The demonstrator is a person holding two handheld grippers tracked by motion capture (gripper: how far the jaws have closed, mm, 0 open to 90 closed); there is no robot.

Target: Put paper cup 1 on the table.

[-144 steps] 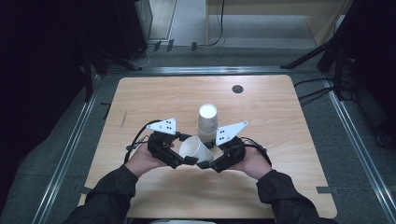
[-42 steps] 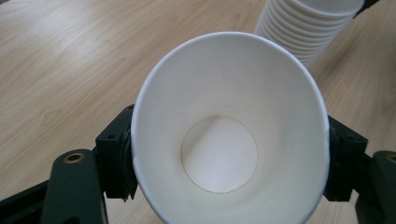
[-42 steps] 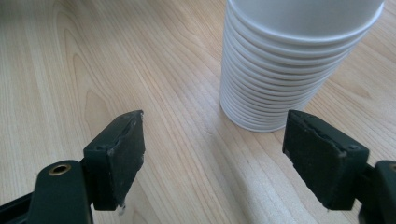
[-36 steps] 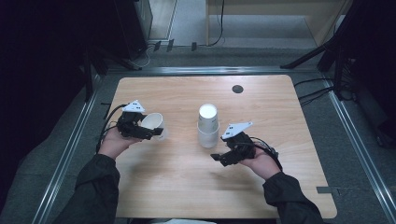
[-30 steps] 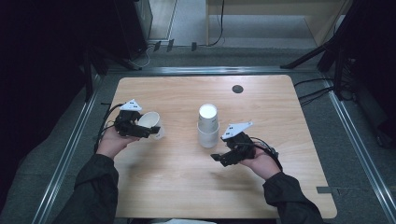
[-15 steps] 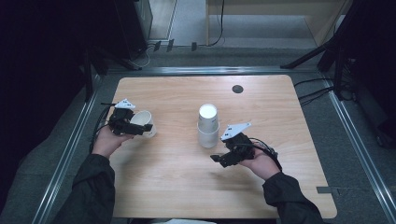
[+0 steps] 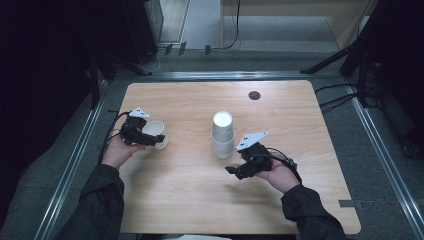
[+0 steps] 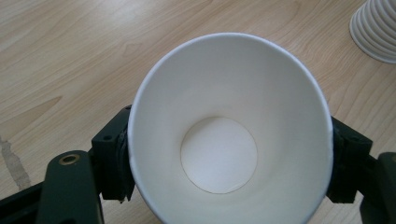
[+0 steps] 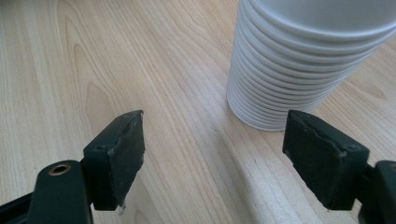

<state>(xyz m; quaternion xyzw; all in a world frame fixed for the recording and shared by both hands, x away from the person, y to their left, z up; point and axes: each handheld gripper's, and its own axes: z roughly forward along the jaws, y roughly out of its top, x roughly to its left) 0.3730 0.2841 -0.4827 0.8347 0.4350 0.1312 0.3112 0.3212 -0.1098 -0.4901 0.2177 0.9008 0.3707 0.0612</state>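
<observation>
While the left fingers [image 8: 112, 163] have been opening, paper cup [image 8: 231, 135] between them, touching both.

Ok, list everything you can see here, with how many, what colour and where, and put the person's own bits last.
Single paper cup: one, white, near the table's left edge, between the left claw's pads, mouth toward that claw's camera.
Stack of paper cups: one stack, white, upside down at mid-table.
Table: one, light wood.
Round hole cover: one, dark, far side of the table.
Left claw: one, black; its jaws have just been opening, cup between them.
Right claw: one, black, open, near the stack.
Hands: two, in dark sleeves, from the near edge.
</observation>
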